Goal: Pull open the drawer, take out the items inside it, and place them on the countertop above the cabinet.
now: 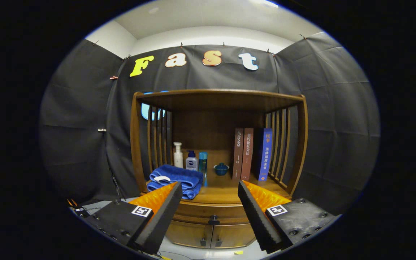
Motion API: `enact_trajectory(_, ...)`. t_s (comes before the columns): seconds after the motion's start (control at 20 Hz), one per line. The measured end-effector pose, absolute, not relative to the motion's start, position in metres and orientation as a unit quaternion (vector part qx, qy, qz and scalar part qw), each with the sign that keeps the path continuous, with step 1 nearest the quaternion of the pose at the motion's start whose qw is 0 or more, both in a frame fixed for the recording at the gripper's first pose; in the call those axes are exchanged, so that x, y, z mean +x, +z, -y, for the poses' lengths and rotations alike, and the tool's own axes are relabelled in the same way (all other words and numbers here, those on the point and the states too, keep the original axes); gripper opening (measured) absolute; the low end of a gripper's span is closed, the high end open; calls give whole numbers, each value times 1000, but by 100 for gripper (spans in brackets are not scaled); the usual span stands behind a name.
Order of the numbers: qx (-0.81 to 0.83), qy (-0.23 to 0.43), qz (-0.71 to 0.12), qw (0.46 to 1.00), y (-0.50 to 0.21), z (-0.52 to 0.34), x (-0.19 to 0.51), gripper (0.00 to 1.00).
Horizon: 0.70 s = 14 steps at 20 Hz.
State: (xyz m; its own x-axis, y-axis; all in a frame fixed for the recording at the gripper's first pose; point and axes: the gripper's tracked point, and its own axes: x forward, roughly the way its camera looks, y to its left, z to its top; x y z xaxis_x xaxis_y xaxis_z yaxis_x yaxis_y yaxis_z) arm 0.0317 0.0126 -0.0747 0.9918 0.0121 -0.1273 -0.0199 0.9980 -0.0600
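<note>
We held the gripper (209, 202) with fingers wide apart, empty. The closed drawer (213, 210) sat ahead, under the countertop (222, 191); its small knob (213, 219), likely rigid, seemed the grip point.

The gripper's (209, 202) wide-spread, empty fingers are hiding the closed wooden drawer's (211, 209) ends, leaving only its dark knob (213, 219) showing, and covering the folded blue towel's (176, 180) near corner.

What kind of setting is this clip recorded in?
Likely a staged home corner inside a cloth-walled booth: a wooden cabinet whose countertop holds a folded blue towel, toiletry bottles and upright books. The gripper is open, its drawer knob ahead.
</note>
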Motion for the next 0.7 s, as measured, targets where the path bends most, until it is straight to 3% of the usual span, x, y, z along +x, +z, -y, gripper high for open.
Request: enact_trajectory(0.7,2,-1,-118,993,-197,-5,94,100)
